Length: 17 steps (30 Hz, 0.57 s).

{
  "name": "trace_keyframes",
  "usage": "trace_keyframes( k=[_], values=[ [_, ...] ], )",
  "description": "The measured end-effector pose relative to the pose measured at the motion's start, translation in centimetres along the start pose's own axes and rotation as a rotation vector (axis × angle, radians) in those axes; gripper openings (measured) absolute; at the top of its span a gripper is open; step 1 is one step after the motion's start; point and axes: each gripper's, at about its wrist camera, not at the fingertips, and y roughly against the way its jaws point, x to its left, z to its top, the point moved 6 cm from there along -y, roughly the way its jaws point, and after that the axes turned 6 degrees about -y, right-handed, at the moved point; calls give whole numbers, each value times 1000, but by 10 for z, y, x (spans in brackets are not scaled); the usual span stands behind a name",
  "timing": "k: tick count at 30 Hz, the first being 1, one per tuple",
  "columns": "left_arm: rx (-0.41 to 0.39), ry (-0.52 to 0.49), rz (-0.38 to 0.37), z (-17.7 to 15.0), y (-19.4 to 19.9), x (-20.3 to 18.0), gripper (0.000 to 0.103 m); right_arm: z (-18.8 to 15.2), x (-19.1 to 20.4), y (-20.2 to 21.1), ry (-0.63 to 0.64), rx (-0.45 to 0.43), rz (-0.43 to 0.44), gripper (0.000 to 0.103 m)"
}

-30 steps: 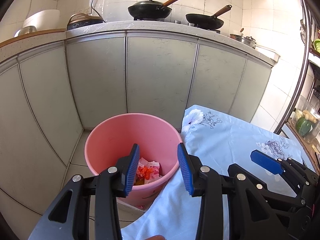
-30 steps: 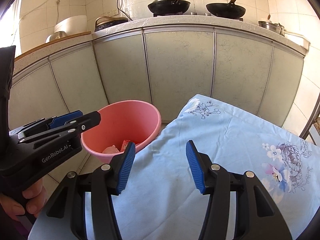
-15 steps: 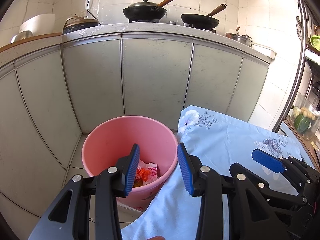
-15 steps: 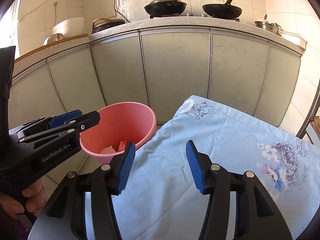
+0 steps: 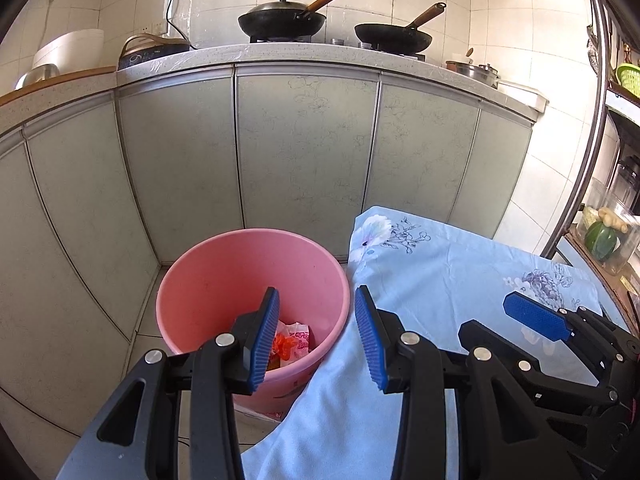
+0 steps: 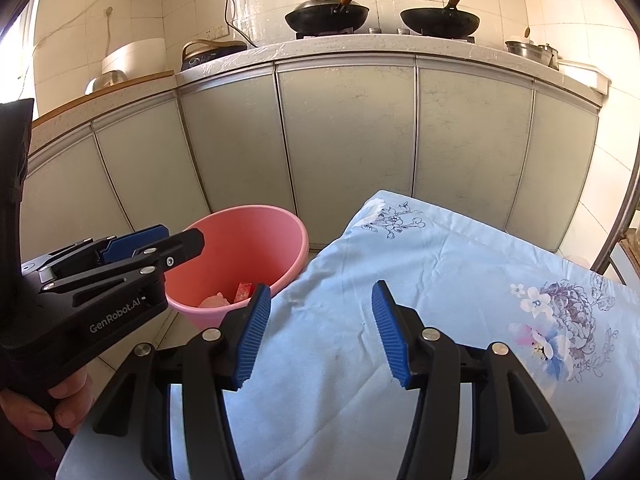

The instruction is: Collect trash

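A pink plastic bin (image 5: pixel 224 280) stands on the floor at the table's left corner; it also shows in the right wrist view (image 6: pixel 256 240). Crumpled wrappers (image 5: pixel 292 342) lie at its bottom, red and white, seen too in the right wrist view (image 6: pixel 230 296). My left gripper (image 5: pixel 316 334) is open and empty, held above the bin's near rim. My right gripper (image 6: pixel 318 330) is open and empty above the blue flowered tablecloth (image 6: pixel 440 280). The left gripper shows at the left of the right wrist view (image 6: pixel 132 244), and one blue pad of the right gripper shows in the left wrist view (image 5: pixel 536 316).
Grey cabinet doors (image 5: pixel 304 152) close off the space behind the bin. Two black woks (image 5: pixel 282 20) and pots stand on the counter above. A metal rack with vegetables (image 5: pixel 600 236) is at the right edge.
Both grippers have drawn back and risen slightly; the bin and table look a little farther away. Both stay open and empty.
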Motion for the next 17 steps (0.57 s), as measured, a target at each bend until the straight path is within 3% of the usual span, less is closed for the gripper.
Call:
trace_keyframes(
  k=[17],
  values=[
    [13, -10, -2, -5, -6, -4, 39, -6, -6, -4, -20, 9, 3, 53]
  ],
)
